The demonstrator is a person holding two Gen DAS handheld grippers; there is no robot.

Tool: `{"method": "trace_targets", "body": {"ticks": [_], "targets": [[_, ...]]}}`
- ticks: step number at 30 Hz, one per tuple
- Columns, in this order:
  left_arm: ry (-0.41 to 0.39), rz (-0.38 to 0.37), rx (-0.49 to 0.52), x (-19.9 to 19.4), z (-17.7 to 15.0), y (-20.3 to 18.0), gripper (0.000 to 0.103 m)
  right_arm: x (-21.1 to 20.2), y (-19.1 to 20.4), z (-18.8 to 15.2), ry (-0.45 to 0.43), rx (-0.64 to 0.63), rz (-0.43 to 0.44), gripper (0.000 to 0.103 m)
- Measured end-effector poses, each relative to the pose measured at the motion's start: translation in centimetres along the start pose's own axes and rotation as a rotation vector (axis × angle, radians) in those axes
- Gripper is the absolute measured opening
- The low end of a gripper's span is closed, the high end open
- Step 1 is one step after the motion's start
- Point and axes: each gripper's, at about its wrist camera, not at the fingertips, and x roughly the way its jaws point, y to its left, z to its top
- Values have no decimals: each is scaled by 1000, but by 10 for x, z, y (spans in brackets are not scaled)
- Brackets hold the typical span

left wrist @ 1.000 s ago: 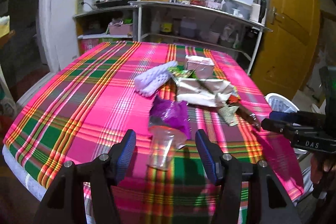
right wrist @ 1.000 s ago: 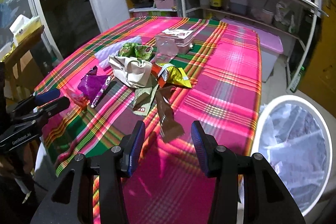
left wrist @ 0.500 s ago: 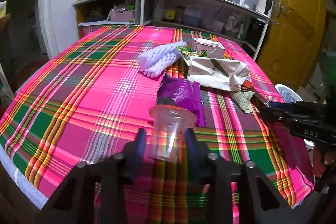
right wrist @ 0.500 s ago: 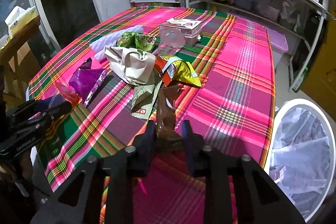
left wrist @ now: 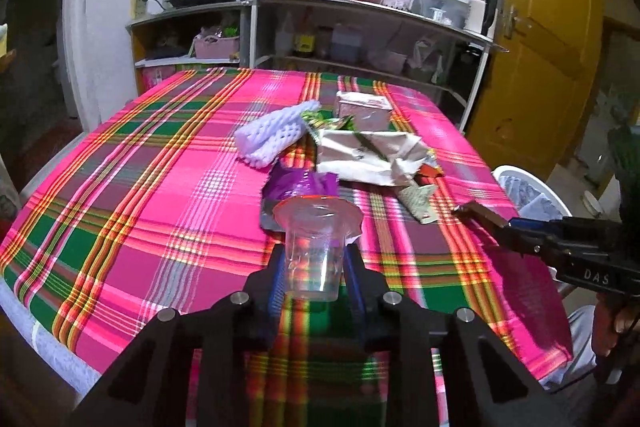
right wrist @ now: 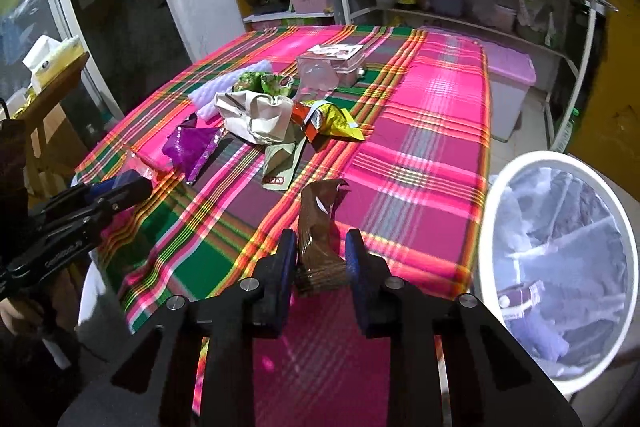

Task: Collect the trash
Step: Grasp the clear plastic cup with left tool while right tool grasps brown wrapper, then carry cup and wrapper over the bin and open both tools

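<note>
1. Left wrist view: your left gripper (left wrist: pixel 314 269) has just been closing and its pads now press both sides of a clear plastic cup (left wrist: pixel 316 243), held above the near part of the checked tablecloth (left wrist: pixel 160 195).
2. That cup is thin, light and smooth. It will likely dent or pop out if squeezed hard, so a gentle hold low on the wall, as you have it, looks sensible.
3. Right wrist view: your right gripper (right wrist: pixel 322 267) is clamped tight on the lower end of a brown wrapper (right wrist: pixel 320 227), whose free end stands up over the near edge of the table.
4. This wrapper is soft, crinkly film with almost no weight. It may flop or slide, so keep the pinch well in from its edge.
5. Your white bin (right wrist: pixel 560 267), lined with a bag, sits just right of the table, close to the right gripper.
6. More trash lies further along the cloth: a purple packet (right wrist: pixel 192 147), a crumpled paper bag (right wrist: pixel 256 117), a yellow snack packet (right wrist: pixel 332 119) and a white foam sleeve (left wrist: pixel 268 139).
7. Readable writing is scarce: "DAS" shows on the right gripper's body in the left wrist view. Packet labels are too small to read.
</note>
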Motion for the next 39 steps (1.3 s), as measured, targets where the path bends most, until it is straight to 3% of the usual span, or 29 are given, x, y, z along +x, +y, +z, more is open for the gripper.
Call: {"method": "trace_targets", "body": {"ticks": [10, 24, 39], "targets": [[-32, -62, 35, -17, 5, -26, 29, -28, -12, -12, -36, 46, -13, 26], [-19, -167, 103, -14, 10, -77, 29, -45, -32, -23, -60, 86, -44, 26], [-11, -193, 135, -10, 13, -98, 29, -68, -39, -24, -126, 95, -50, 25]]}}
